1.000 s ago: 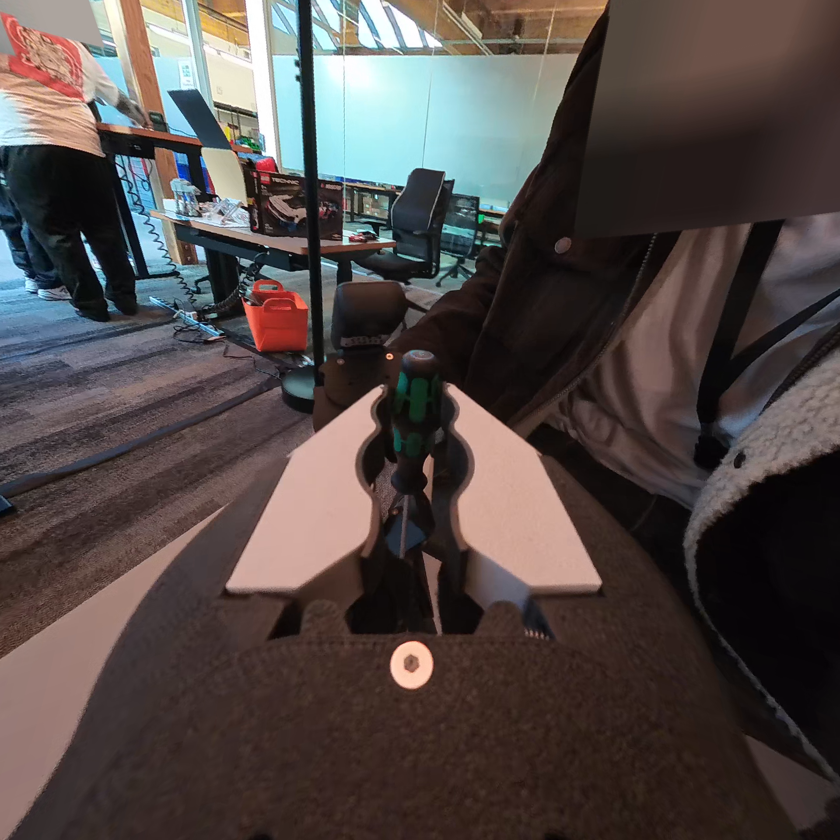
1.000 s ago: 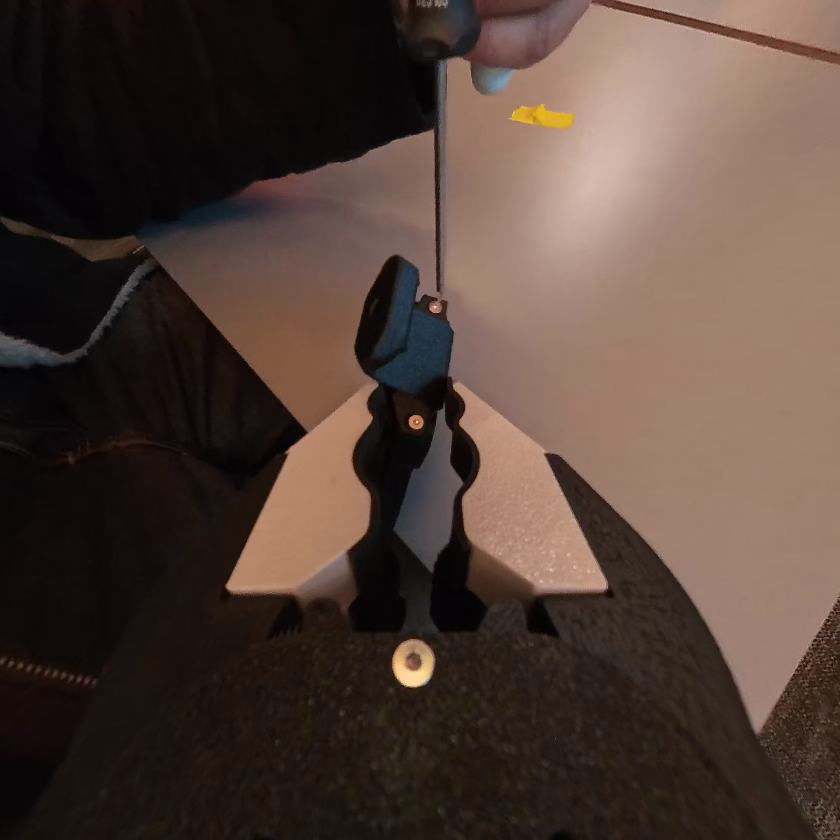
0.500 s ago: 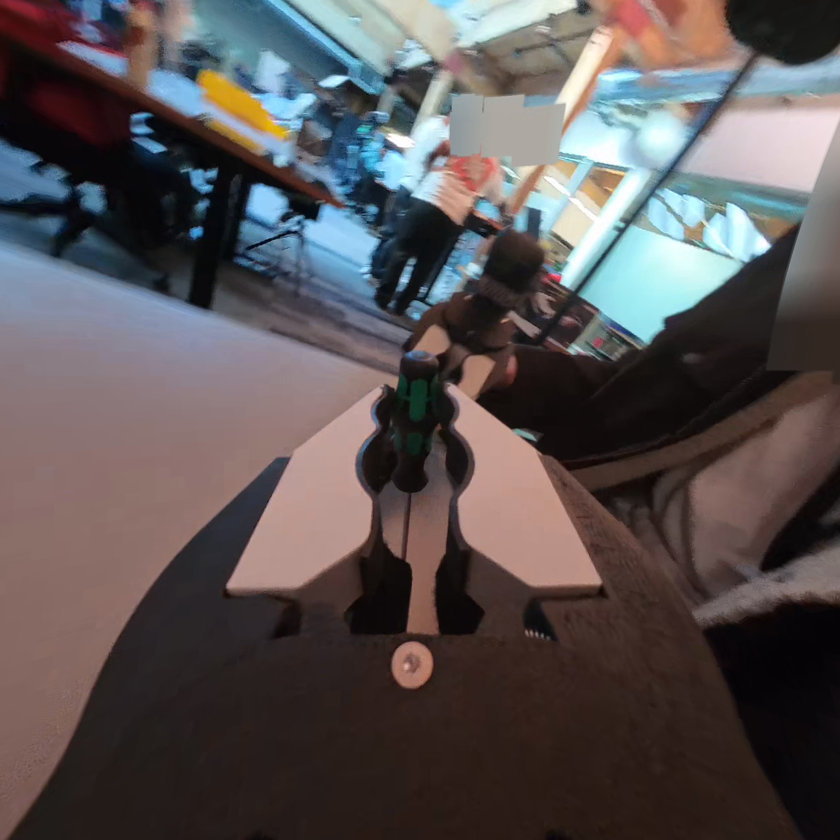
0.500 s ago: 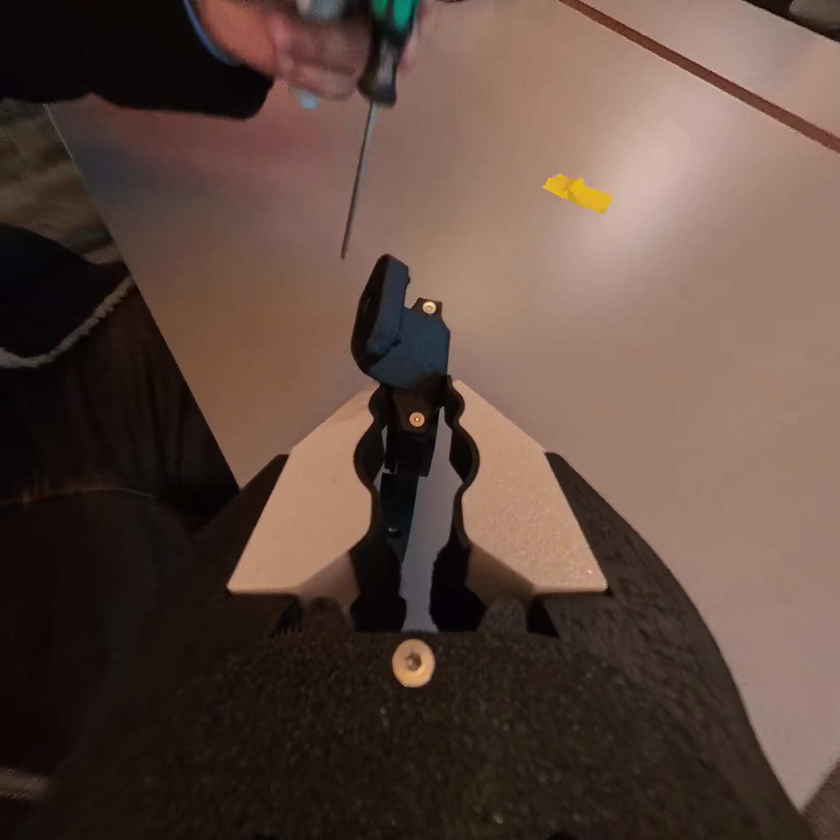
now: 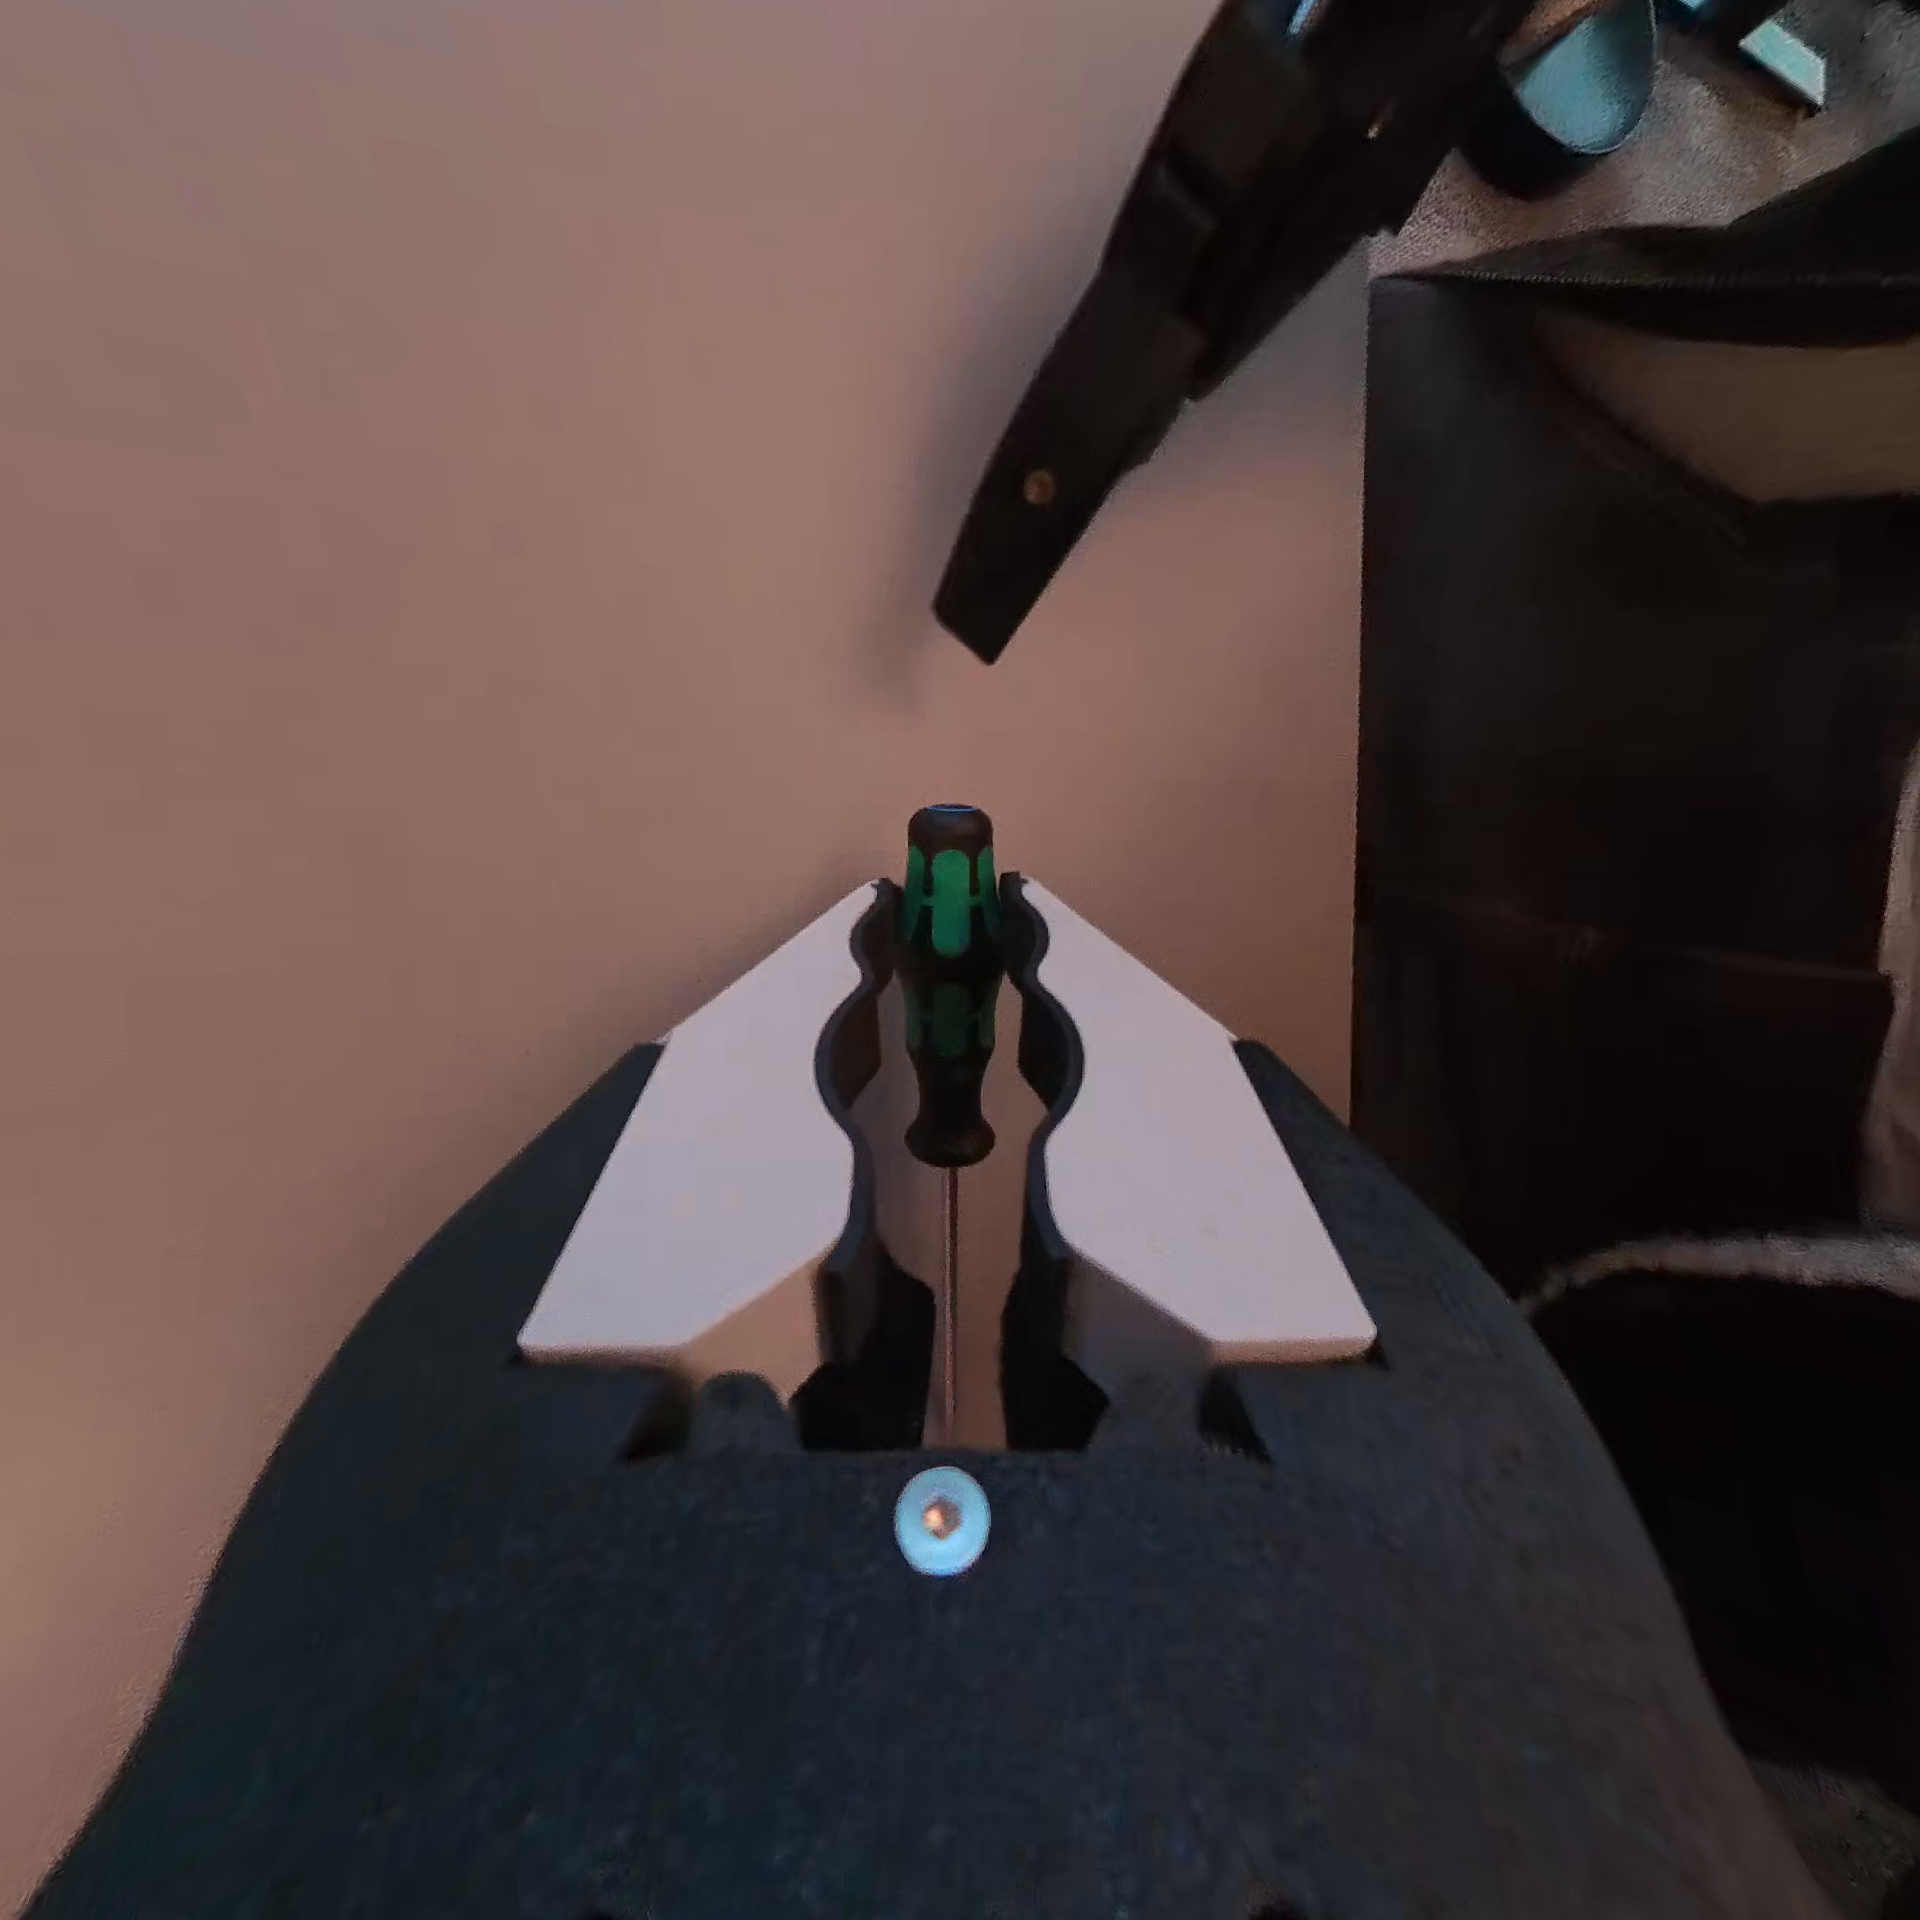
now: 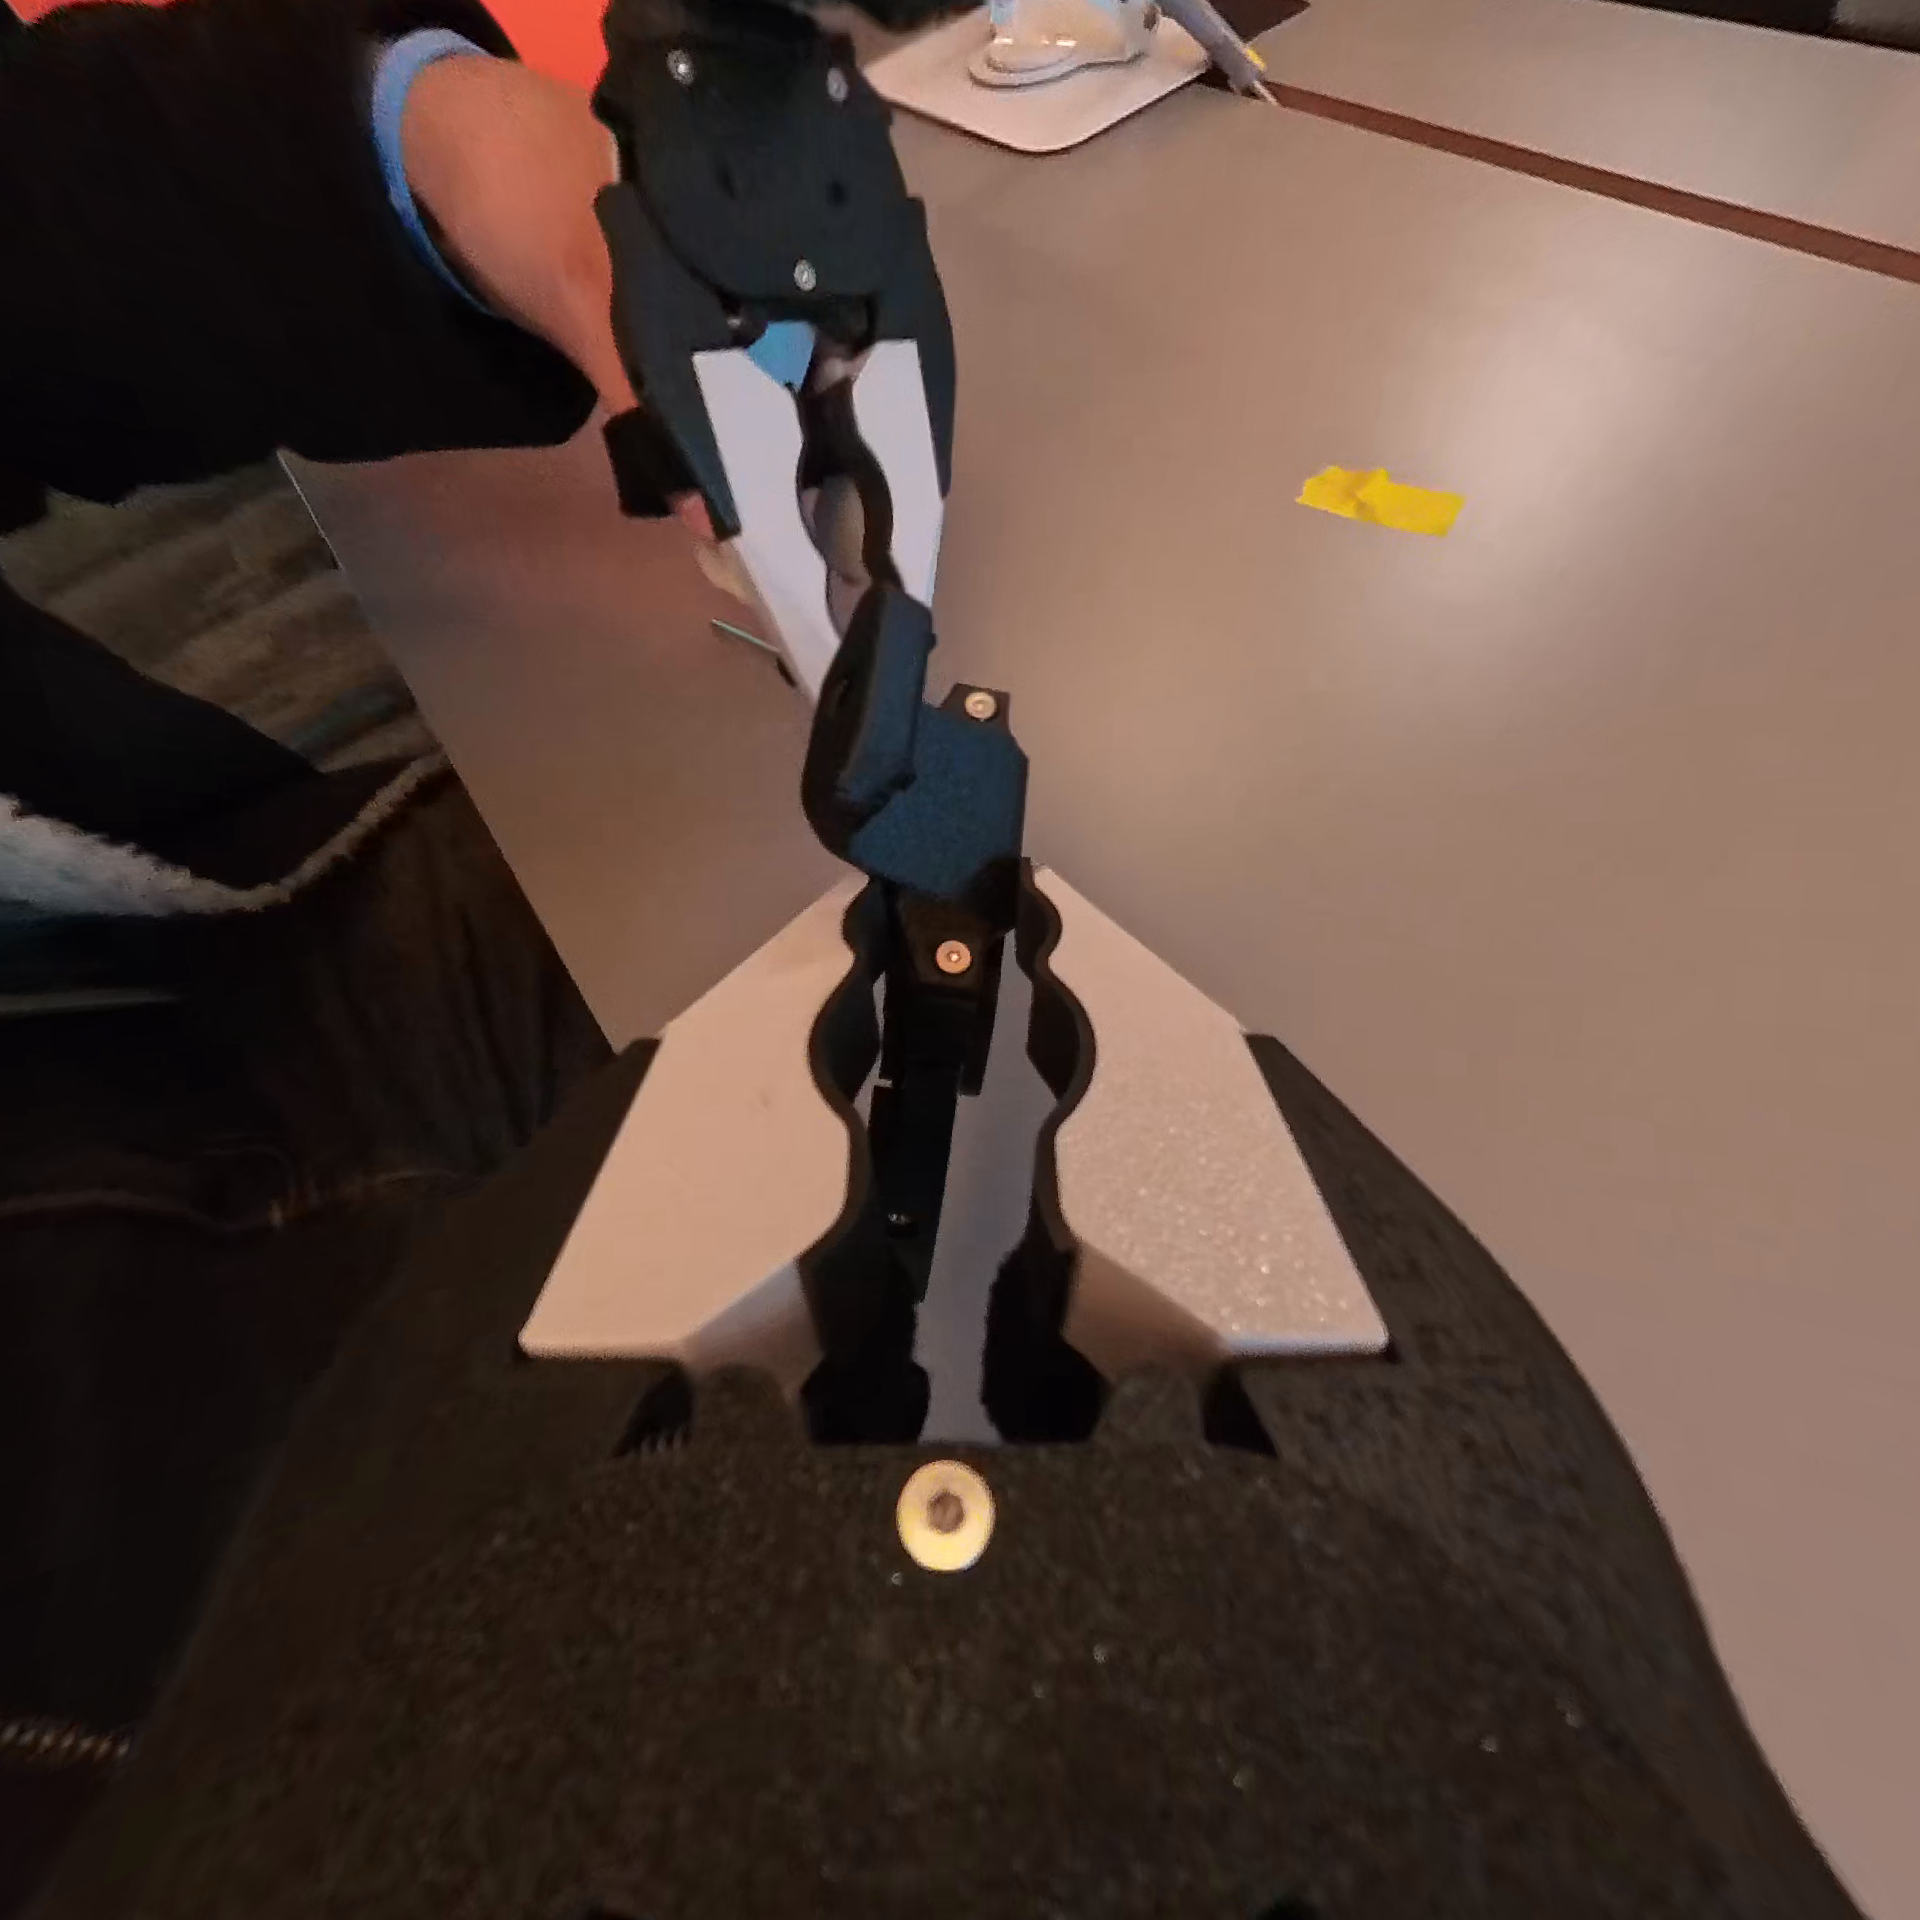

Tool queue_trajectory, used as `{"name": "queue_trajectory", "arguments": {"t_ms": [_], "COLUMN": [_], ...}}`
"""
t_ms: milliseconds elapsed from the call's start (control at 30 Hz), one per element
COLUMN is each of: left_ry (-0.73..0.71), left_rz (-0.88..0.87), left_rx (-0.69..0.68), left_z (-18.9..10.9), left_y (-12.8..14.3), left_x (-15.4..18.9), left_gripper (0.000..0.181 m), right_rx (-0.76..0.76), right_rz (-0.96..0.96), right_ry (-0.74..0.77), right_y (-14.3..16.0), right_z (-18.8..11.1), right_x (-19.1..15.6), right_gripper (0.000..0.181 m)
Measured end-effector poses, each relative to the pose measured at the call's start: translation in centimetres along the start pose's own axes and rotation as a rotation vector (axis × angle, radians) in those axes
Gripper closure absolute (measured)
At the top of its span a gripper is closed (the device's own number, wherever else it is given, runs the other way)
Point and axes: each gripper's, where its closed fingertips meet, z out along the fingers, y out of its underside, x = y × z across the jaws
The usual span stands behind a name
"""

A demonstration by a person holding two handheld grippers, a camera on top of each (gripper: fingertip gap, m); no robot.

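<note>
Having swung down from the office view, the left claw (image 5: 948, 914) is now facing the desk (image 5: 416, 520), gripping a green-handled screwdriver (image 5: 948, 977); the right claw (image 6: 940, 935) is clamping a black bracket (image 6: 914, 769), yellow tape (image 6: 1382, 501) lying far right.

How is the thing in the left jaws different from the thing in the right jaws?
The screwdriver is green and black with a thin metal shaft; the black plastic part is chunky, all black, with silver screws. The screwdriver sits straight, the black plastic part leans left. Both are clamped and poke out past the tips.
</note>
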Motion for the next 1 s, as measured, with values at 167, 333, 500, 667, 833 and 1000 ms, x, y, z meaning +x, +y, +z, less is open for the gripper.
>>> {"name": "queue_trajectory", "arguments": {"t_ms": [167, 333, 500, 667, 833, 1000], "left_ry": [-0.055, -0.203, -0.279, -0.233, 0.007, 0.155], "left_rz": [0.085, 0.227, 0.217, -0.189, -0.287, -0.269], "left_rx": [0.149, 0.530, 0.871, 1.150, 1.445, 1.768], "left_z": [2.2, -3.7, -10.9, -12.7, -12.4, -17.8], "left_y": [-1.4, -5.6, -7.5, -4.9, -7.9, -8.1], "left_x": [1.3, 3.7, 8.9, 12.3, 15.1, 15.8], "left_gripper": [0.152, 0.134, 0.111, 0.104, 0.104, 0.129], "right_rx": [0.006, 0.069, 0.175, 0.292, 0.381, 0.458], "right_rz": [-0.023, -0.027, -0.051, -0.015, 0.019, 0.091], "right_ry": [-0.004, -0.110, -0.258, -0.286, -0.374, -0.540], "right_y": [-0.1, -1.5, -4.4, -8.9, -13.4, -16.0], "right_z": [-0.6, -0.6, -1.3, -2.9, -3.1, -1.9], "right_x": [-0.1, -1.2, -4.3, -5.9, -8.8, -12.1], "right_gripper": [0.159, 0.159, 0.159, 0.159, 0.159, 0.159]}}
